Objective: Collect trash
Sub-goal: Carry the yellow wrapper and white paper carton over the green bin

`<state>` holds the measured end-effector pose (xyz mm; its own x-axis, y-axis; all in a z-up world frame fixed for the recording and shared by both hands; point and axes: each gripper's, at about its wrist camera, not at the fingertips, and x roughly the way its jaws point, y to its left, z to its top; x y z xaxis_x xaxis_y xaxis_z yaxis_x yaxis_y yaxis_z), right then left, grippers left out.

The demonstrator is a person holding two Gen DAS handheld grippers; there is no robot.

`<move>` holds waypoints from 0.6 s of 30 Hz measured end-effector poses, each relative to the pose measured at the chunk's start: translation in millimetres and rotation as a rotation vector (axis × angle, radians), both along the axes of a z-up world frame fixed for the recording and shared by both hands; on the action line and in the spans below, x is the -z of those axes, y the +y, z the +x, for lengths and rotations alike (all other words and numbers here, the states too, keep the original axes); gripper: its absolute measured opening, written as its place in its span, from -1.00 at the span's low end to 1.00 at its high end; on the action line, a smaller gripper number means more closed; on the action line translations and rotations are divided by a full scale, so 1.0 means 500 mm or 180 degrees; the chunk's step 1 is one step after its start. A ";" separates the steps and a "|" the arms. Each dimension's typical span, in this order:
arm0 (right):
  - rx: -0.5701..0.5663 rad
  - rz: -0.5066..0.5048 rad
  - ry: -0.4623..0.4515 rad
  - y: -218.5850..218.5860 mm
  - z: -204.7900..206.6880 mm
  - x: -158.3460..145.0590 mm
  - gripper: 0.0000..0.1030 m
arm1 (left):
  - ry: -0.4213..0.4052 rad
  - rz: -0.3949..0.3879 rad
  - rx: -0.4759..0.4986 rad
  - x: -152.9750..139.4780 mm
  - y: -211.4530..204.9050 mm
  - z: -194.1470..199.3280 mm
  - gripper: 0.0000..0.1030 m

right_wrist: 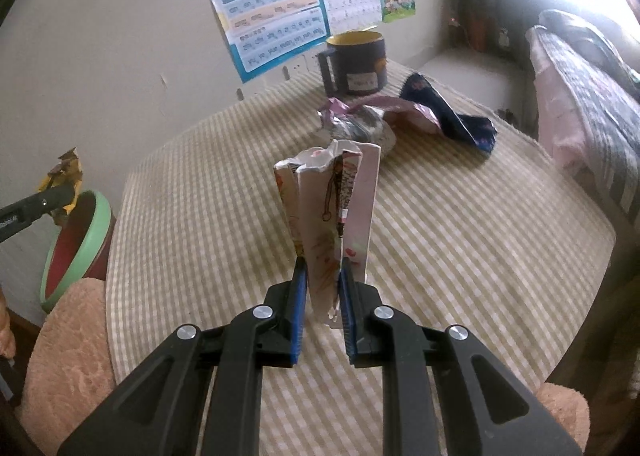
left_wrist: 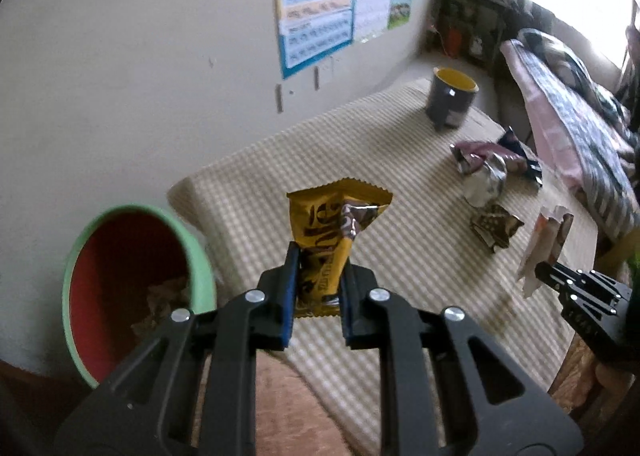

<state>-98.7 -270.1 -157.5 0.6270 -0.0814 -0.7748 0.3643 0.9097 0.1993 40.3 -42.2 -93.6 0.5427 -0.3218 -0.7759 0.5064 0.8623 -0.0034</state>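
Note:
My left gripper (left_wrist: 320, 252) is shut on a yellow snack wrapper (left_wrist: 336, 216), held above the table's left edge near the bin (left_wrist: 200, 256), a green-rimmed tub with a red inside and some scraps at its bottom. My right gripper (right_wrist: 323, 264) is shut on a white and pink wrapper (right_wrist: 332, 200) that stands up from its pads over the checked tablecloth (right_wrist: 460, 256). In the right wrist view the left gripper (right_wrist: 60, 192) with the yellow wrapper (right_wrist: 66, 172) hangs over the bin (right_wrist: 100, 224). The right gripper (left_wrist: 538, 268) and its wrapper (left_wrist: 544, 240) show in the left wrist view.
More wrappers lie on the table: a silver and pink one (right_wrist: 360, 120), a dark blue one (right_wrist: 452, 112), a brown one (left_wrist: 496, 226). A dark mug (right_wrist: 356, 64) with a yellow inside stands at the far edge. A fuzzy pink seat (right_wrist: 64, 344) sits by the table's near left.

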 end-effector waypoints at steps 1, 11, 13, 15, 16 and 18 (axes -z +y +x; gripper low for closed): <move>-0.0010 -0.0021 -0.0003 0.005 0.003 -0.006 -0.70 | 0.0009 -0.0021 -0.0035 0.002 0.012 0.003 -0.67; -0.0368 0.0060 -0.0005 0.107 0.059 -0.051 -0.70 | 0.0040 -0.0055 -0.0371 0.023 0.132 0.031 -0.67; -0.0475 0.0084 -0.0020 0.131 0.071 -0.060 -0.70 | 0.0043 -0.0066 -0.0431 0.024 0.150 0.035 -0.67; -0.0594 0.0091 -0.0034 0.159 0.081 -0.069 -0.70 | 0.0057 -0.0081 -0.0477 0.025 0.163 0.039 -0.67; -0.0641 0.0088 -0.0042 0.170 0.085 -0.073 -0.70 | 0.0065 -0.0085 -0.0496 0.026 0.168 0.041 -0.67; -0.0741 0.0089 -0.0061 0.194 0.094 -0.080 -0.70 | 0.0076 -0.0094 -0.0532 0.027 0.177 0.045 -0.67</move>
